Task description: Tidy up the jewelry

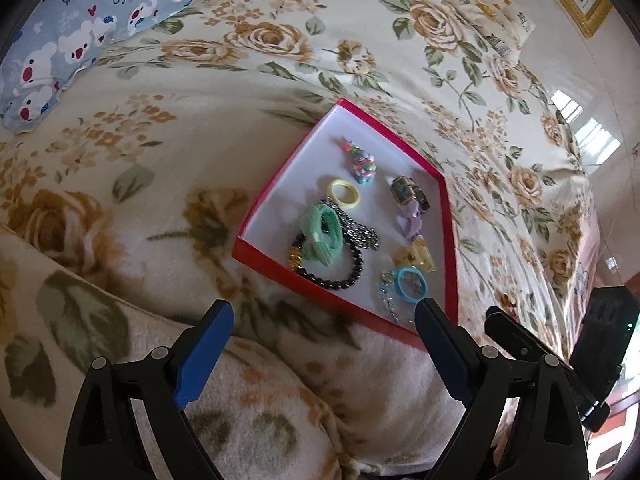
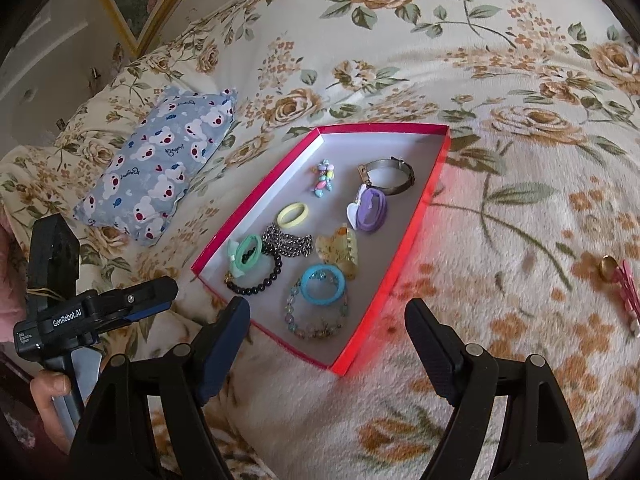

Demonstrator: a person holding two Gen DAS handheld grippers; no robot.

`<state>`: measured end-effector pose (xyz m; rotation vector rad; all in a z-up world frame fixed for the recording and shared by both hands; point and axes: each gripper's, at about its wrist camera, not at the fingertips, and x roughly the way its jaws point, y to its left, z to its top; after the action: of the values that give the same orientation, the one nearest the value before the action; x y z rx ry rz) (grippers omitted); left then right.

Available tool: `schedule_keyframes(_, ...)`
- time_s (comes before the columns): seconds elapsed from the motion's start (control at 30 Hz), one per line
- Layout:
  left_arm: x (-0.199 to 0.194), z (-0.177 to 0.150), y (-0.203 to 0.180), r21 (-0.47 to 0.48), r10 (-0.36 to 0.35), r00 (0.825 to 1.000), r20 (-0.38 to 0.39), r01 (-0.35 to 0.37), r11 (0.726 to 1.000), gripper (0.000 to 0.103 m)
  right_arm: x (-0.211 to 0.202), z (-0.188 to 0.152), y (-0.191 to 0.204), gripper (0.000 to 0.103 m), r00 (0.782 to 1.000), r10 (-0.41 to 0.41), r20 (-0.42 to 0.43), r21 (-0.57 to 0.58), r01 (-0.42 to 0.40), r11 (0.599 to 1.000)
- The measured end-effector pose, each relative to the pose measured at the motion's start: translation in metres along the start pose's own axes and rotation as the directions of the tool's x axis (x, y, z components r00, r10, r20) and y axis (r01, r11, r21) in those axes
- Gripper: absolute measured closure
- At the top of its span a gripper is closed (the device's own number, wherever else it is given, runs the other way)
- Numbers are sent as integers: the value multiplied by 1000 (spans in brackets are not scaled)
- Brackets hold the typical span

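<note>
While both grippers hang over the bed with nothing between their fingers, the red box lid [image 2: 404, 276] sits flat on a cream fleece blanket [image 2: 500, 208] printed with tan roses and green leaves. The left gripper [image 1: 324, 316] has its jaws spread wide and released, just short of the tray's near edge; the right gripper [image 2: 328, 312] is likewise released, its tips straddling the tray's near corner.

Inside the white-lined tray lie the jewelry pieces: a yellow ring [image 2: 292, 215] near the middle, a pastel bead charm [image 2: 324, 178] farther back, a metal cuff [image 2: 390, 176] at the far right, and a purple band with a white heart [image 2: 370, 208] just in front of it. Nearer sit a green hair tie [image 2: 246, 254] over a black bead bracelet [image 2: 256, 280], a dark chain [image 2: 288, 244] beside them, an amber hair claw [image 2: 338, 250], a blue ring [image 2: 322, 284] and a pale crystal bracelet [image 2: 316, 320] at the near end.

Well apart on the blanket at the right lie a small gold ring [image 2: 608, 267] and a pink clip [image 2: 630, 300]. A blue bear-print pillow [image 2: 160, 168] rests to the left of the tray. Beyond the bed, a gold-framed picture [image 2: 140, 4] hangs on a pale wall. From the left wrist view, bright window reflections [image 1: 588, 128] show on a glossy surface at the far right.
</note>
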<state>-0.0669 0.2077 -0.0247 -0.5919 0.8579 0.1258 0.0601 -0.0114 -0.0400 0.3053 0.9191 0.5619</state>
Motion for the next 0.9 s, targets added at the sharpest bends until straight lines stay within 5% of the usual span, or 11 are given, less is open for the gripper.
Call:
schedule_keyframes(0.2, -10, -4, -5, 87, -32, 999, 36, 29, 996, 10, -10, -2, 2, 15, 1000, -14, 15, -37, 15, 999)
schedule_keyframes(0.53, -60, 1, -58, 320, 63, 980, 191, -123, 939, 1, -41, 28, 23, 7, 998, -40, 57, -177, 49, 983)
schedule_keyframes(0.6, -74, -3, -66, 336, 66, 969, 240, -147, 931, 1, -53, 36, 31, 0, 995, -36, 88, -207, 54, 977)
schedule_keyframes(0.9, -56, -40, -73, 334, 208, 930, 302, -308, 891, 1, -46, 22, 39, 0, 986, -80, 149, -224, 112, 968)
